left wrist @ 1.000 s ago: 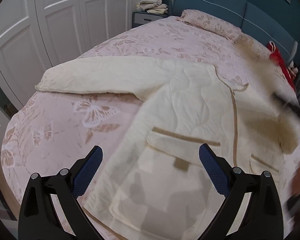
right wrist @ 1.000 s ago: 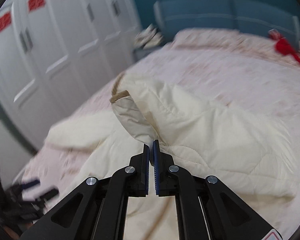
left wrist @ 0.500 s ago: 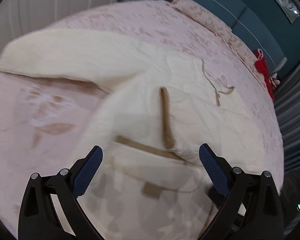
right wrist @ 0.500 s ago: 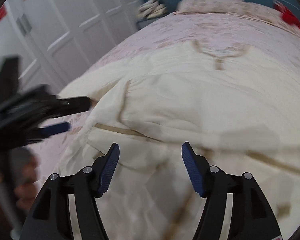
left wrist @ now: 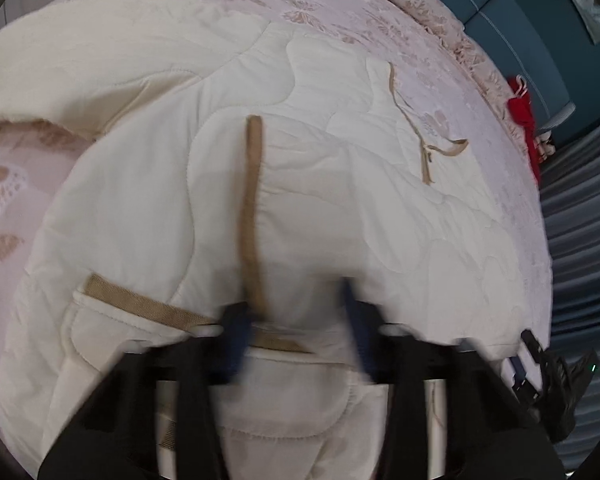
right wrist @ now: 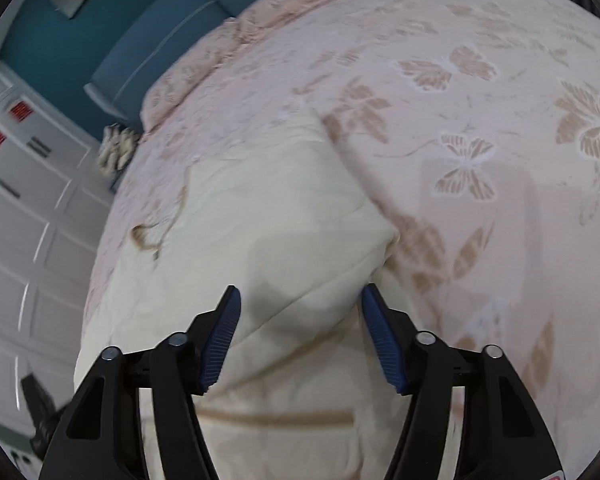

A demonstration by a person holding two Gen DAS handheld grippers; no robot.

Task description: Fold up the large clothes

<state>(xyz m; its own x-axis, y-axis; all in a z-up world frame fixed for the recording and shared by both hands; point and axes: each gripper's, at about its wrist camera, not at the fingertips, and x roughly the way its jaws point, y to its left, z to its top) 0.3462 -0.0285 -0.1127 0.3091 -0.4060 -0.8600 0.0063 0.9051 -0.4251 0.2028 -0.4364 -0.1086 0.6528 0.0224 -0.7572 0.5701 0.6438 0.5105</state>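
Fingers on my left gripper (left wrist: 296, 328) are blurred and have just been closing; a fold of the cream quilted jacket (left wrist: 228, 168) with its tan trim strip (left wrist: 252, 208) sits between them, but whether the pads are pressing on it I cannot tell. My right gripper (right wrist: 300, 336) has just been narrowing too: its blue pads (right wrist: 220, 340) stand apart over a rounded bulge of the jacket, cloth between them, not clamped.

Jacket lies spread across the near end of the bed (right wrist: 480, 128), on the pink butterfly-patterned cover. One sleeve (left wrist: 80, 60) stretches toward the bed's left edge. A tan-edged pocket (left wrist: 140, 308) shows just left of my left fingers. Red cloth (left wrist: 522, 116) lies at the far right side near the blue headboard (left wrist: 516, 28).
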